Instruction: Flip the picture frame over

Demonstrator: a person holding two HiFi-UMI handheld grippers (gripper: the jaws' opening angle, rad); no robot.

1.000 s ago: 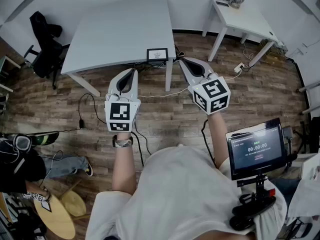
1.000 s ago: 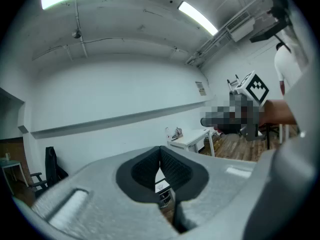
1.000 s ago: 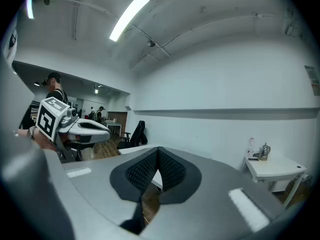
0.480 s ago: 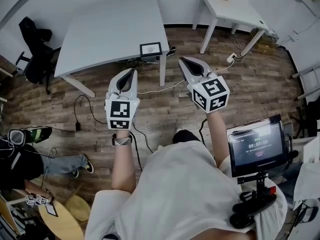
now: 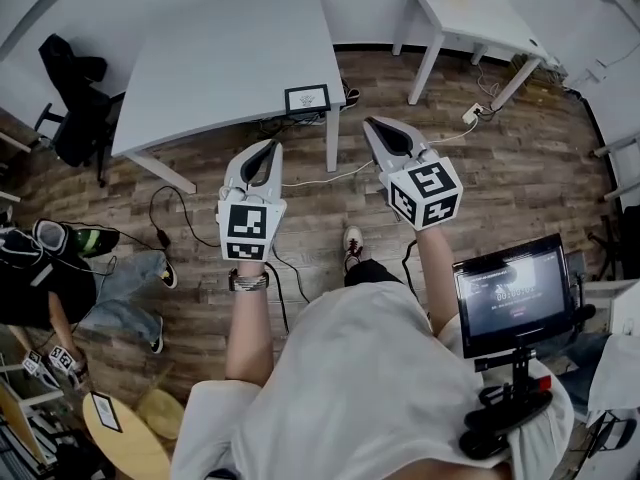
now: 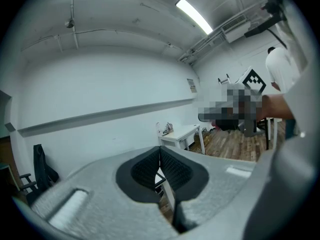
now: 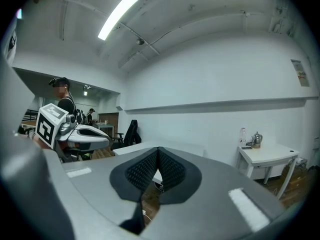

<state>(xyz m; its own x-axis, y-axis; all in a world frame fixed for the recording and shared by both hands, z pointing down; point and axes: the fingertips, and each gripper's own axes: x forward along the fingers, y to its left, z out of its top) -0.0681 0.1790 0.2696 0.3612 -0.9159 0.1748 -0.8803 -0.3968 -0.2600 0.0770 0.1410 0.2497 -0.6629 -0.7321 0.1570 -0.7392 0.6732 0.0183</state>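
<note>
The picture frame (image 5: 307,99) is small, black-edged with a white face, and stands near the front right corner of the big grey table (image 5: 220,58). My left gripper (image 5: 269,147) hovers over the wood floor short of the table's front edge, shut and empty. My right gripper (image 5: 371,123) is to the right of the frame, beyond the table's corner, also shut and empty. In the left gripper view the ribbed pads (image 6: 172,166) meet with nothing between them. The right gripper view shows the same: ribbed pads (image 7: 169,170) closed together.
A small white table (image 5: 470,13) with a kettle stands at the back right. A black chair (image 5: 70,98) with a jacket is left of the grey table. Cables (image 5: 170,208) lie on the floor. A monitor (image 5: 512,294) is at my right, a seated person (image 5: 50,288) at my left.
Both grippers have sunk slightly and stayed shut. The holder's shoe now shows on the floor between the arms. The person at the left has shifted.
</note>
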